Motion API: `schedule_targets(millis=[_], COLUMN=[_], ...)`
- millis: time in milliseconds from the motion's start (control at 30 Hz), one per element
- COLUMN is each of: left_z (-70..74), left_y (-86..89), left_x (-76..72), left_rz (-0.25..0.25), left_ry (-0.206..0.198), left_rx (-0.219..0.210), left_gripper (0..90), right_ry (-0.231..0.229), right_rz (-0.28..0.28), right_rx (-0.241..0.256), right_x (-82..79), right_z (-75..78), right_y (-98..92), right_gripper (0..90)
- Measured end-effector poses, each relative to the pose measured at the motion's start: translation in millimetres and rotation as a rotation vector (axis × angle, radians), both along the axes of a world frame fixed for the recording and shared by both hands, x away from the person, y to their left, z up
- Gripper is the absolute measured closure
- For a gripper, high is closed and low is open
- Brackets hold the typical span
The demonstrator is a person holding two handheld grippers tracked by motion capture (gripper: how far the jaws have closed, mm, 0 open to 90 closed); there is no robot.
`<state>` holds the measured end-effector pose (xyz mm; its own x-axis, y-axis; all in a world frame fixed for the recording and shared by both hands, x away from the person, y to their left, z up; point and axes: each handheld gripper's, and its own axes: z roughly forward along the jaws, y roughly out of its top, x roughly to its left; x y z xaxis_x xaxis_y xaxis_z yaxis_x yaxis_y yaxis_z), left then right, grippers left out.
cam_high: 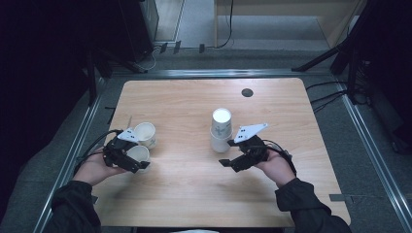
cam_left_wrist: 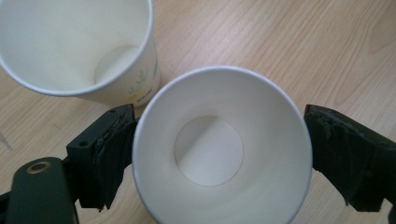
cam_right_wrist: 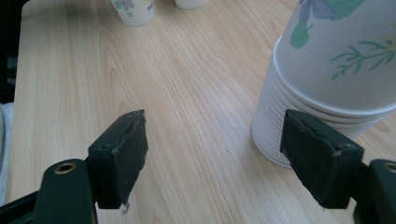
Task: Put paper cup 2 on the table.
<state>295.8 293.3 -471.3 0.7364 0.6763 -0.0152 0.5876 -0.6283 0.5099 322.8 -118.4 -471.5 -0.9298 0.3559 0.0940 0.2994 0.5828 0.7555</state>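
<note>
Left hand: the left hand (cam_high: 94,167) comes in from the near edge at the left side of the counter (cam_high: 184,194), dark sleeve behind it.
Left gripper: the left gripper (cam_high: 132,159) has its jaws on either side of an upright paper cup; in the left gripper view (cam_left_wrist: 219,154) the two pads sit against the cup's opposite walls just under the rim, so it grips the cup.
Gripped cup: the gripped cup (cam_left_wrist: 219,149) stands mouth up, white inside, at the near left of the counter (cam_high: 138,154).
Second cup: a second cup (cam_high: 145,134) stands just behind the gripped one, mouth up, a small plant print on its side (cam_left_wrist: 93,51); whether the two cups touch I cannot tell.
Cup stack: the cup stack (cam_high: 221,130) stands near the counter's middle, many rims nested at its base (cam_right_wrist: 327,93), leaf and flower print on the outer cup.
Right gripper: the right gripper (cam_high: 236,160) rests just beside the stack's base, jaws spread wide and holding nothing (cam_right_wrist: 215,158); one jaw sits close to the lowest rims, the other over bare wood.
Right hand: the right hand (cam_high: 277,167) holds it from the near right.
</note>
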Motion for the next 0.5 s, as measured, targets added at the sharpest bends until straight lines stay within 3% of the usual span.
schedule_targets(millis=[33,133,267,500], left_z=[2.5,7.3,18.2,34.4], left_y=[0.7,-0.4,2.9,-0.3], left_x=[-0.4,-2.2,-2.3,-6.4], left_rz=[0.007,0.002,0.011,0.008], left_ry=[0.004,-0.016,-0.031,-0.071], left_rx=[-0.008,0.018,-0.051,-0.121], left_gripper=[11.6,11.6,11.3,12.4], right_ry=[0.000,0.000,0.001,0.002], right_rz=[0.000,0.001,0.000,0.002], right_rx=[-0.001,-0.002,-0.004,-0.008], right_x=[0.0,-0.3,-0.3,-0.1], right_z=[-0.1,-0.2,-0.4,-1.1], right_y=[0.0,0.0,0.3,0.5], right_gripper=[23.5,23.5,23.5,23.5])
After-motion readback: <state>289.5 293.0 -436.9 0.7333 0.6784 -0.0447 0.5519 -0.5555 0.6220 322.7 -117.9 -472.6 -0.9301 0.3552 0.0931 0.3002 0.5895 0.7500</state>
